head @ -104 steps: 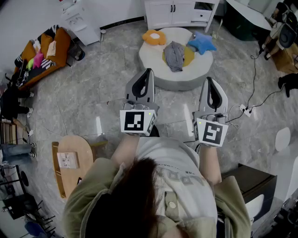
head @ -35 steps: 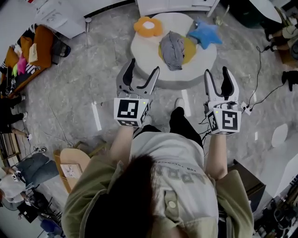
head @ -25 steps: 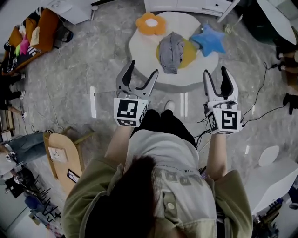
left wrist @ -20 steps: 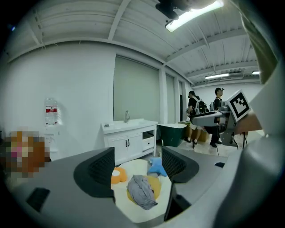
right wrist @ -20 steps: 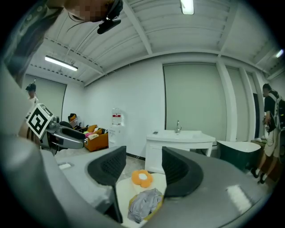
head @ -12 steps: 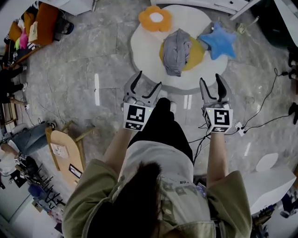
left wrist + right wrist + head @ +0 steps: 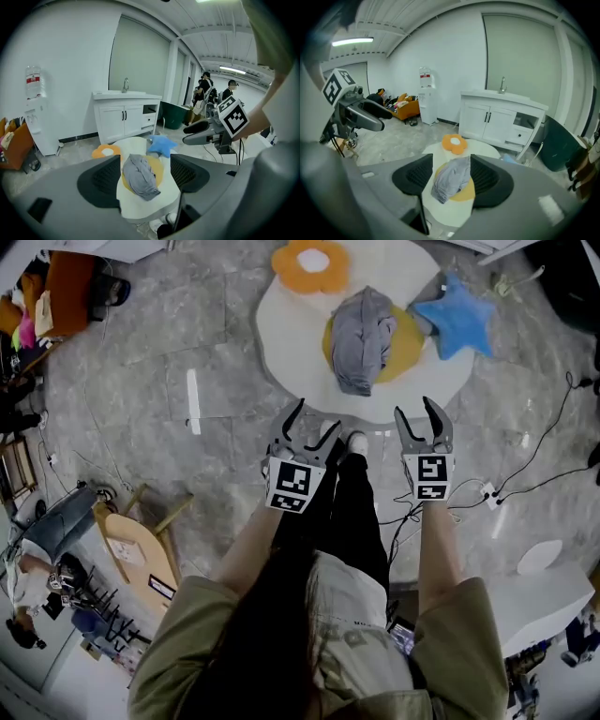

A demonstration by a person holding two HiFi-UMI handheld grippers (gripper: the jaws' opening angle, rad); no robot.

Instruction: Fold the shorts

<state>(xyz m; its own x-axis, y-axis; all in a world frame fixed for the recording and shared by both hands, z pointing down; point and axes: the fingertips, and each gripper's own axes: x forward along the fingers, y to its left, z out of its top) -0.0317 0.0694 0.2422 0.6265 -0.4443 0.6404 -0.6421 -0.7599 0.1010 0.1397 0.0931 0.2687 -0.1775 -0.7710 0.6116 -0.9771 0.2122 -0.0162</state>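
The grey shorts [image 7: 364, 338] lie crumpled on a yellow round cushion [image 7: 410, 351] on top of a white round pouf [image 7: 286, 348]. My left gripper [image 7: 315, 420] and right gripper [image 7: 418, 412] hang side by side just short of the pouf's near edge, both open and empty. In the left gripper view the shorts [image 7: 139, 176] show between my open jaws, and the right gripper [image 7: 194, 132] is at the right. In the right gripper view the shorts [image 7: 452, 180] show the same way, with the left gripper [image 7: 375, 117] at the left.
An orange flower cushion [image 7: 312, 263] and a blue star cushion [image 7: 457, 320] also sit on the pouf. A wooden stool [image 7: 141, 554] stands at the left, cables [image 7: 525, 479] run over the floor at the right. A white sink cabinet [image 7: 124, 119] stands behind.
Both grippers have come down and forward toward the pouf, which now fills more of the head view. Their jaws stay open and empty.
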